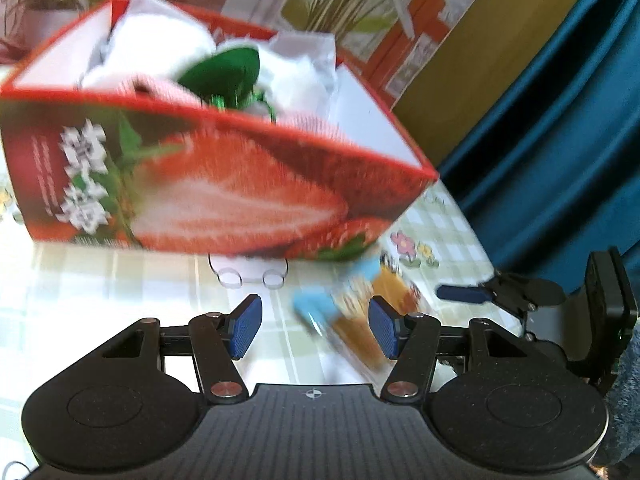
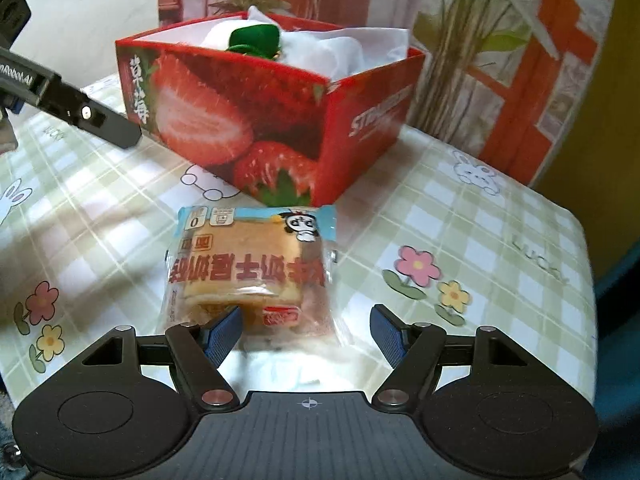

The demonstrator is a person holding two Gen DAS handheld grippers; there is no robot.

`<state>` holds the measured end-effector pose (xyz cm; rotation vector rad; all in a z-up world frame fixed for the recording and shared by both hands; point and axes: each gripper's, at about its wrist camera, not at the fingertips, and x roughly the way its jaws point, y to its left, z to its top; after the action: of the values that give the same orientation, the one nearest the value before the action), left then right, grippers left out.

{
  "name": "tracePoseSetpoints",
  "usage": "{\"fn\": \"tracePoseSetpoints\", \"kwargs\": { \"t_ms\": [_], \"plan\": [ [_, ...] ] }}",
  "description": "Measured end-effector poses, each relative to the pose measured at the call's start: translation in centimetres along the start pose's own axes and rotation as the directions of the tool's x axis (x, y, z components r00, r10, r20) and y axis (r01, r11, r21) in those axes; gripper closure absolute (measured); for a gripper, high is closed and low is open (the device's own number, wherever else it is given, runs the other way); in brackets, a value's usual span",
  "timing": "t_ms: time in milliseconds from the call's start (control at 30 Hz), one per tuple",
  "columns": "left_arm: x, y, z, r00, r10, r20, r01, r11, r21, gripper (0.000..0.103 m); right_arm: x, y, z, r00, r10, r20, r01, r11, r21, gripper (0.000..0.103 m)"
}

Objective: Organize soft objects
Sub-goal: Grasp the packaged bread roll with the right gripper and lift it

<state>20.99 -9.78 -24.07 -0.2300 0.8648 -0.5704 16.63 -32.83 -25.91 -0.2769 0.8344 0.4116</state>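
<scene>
My left gripper (image 1: 314, 328) stands wide open and empty before the strawberry box (image 2: 280, 120), which already holds white cloths and a green item, presumably the collection point. My right gripper (image 2: 306, 334), also spread, straddles the packaged bread (image 2: 248, 268) on the checked tablecloth (image 2: 500, 240), evidently positioned to grasp it.

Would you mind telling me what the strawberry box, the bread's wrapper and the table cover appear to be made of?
Strawberry box: likely printed cardboard, slightly glossy; stiff straight walls, plain white inside.
Bread wrapper: thin clear plastic film with printed ends; it shines and wrinkles over the cake inside.
Table cover: probably wipeable vinyl or oilcloth, since the checked print shows bright glare; coated fabric is possible.
</scene>
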Motion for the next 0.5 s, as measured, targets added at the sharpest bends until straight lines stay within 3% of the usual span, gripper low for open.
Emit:
{"fn": "tracePoseSetpoints", "kwargs": {
  "t_ms": [267, 433, 500],
  "plan": [
    [1.9, 2.0, -0.2, 0.999, -0.039, -0.037, 0.036, 0.997, -0.075, 0.042, 2.2, 3.1, 1.8, 0.995, 0.090, 0.040, -0.090, 0.996, 0.004, 0.038],
    [4.5, 2.3, 0.5, 0.996, -0.065, -0.066, 0.060, 0.995, -0.074, 0.043, 2.9, 3.5, 2.0, 0.995, 0.072, 0.062, -0.074, 0.997, 0.030, 0.030],
    [5.7, 2.1, 0.7, 0.994, -0.081, -0.074, 0.075, 0.994, -0.075, 0.049, 3.0, 3.3, 1.9, 0.995, 0.070, 0.075, -0.074, 0.996, 0.054, 0.030]
  ]
}}
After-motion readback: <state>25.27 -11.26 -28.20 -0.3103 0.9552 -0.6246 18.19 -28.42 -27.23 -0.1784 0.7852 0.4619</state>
